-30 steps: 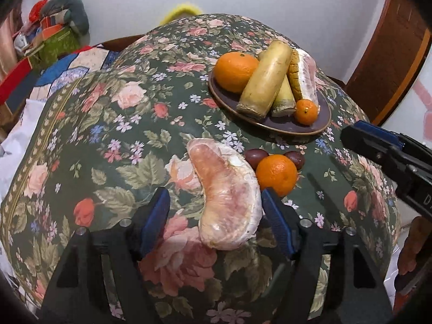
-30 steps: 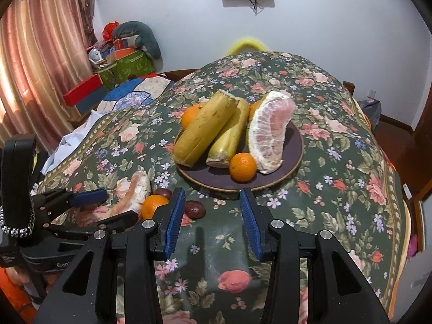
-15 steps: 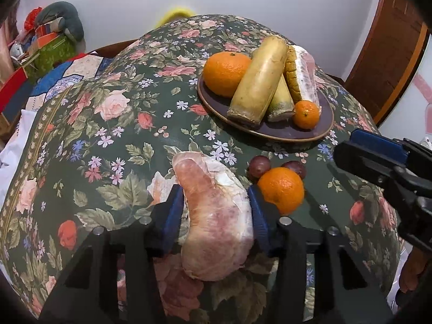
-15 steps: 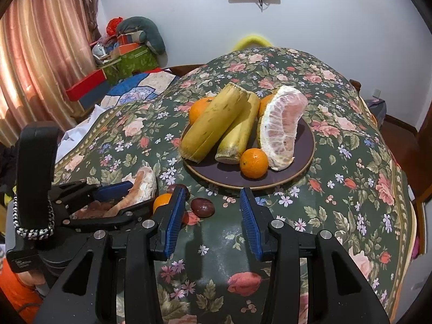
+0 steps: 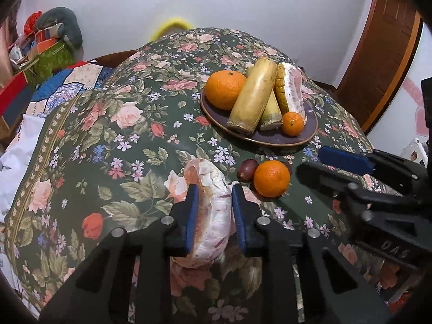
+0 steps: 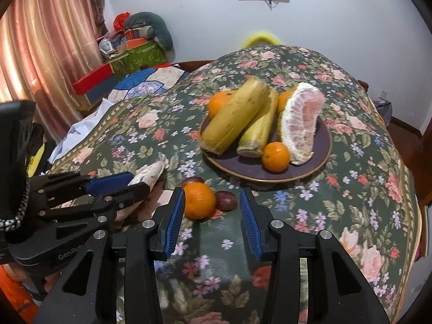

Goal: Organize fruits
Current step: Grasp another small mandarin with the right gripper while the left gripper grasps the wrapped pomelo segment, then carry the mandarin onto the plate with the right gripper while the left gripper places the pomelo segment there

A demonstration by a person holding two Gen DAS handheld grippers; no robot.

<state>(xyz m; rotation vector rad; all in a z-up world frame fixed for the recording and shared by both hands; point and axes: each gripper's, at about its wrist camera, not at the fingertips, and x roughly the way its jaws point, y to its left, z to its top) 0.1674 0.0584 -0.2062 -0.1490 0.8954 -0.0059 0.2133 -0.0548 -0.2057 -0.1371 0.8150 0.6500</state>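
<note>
Five fruits are already laid on the plate (image 5: 310, 137). Just before the plate, on the surface (image 5: 113, 135), a pomelo wedge (image 5: 213, 210) is clamped by the left hand-held gripper (image 5: 213, 213); an orange (image 6: 199, 200) and two dark fruits are left, the right hand-held gripper (image 6: 212, 216) spread wide around them

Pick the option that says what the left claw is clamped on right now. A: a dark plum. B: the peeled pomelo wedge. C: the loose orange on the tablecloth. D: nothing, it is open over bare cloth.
B: in the left wrist view both blue pads of the left claw press against the sides of the pomelo wedge, while the loose orange sits apart to its right.
</note>
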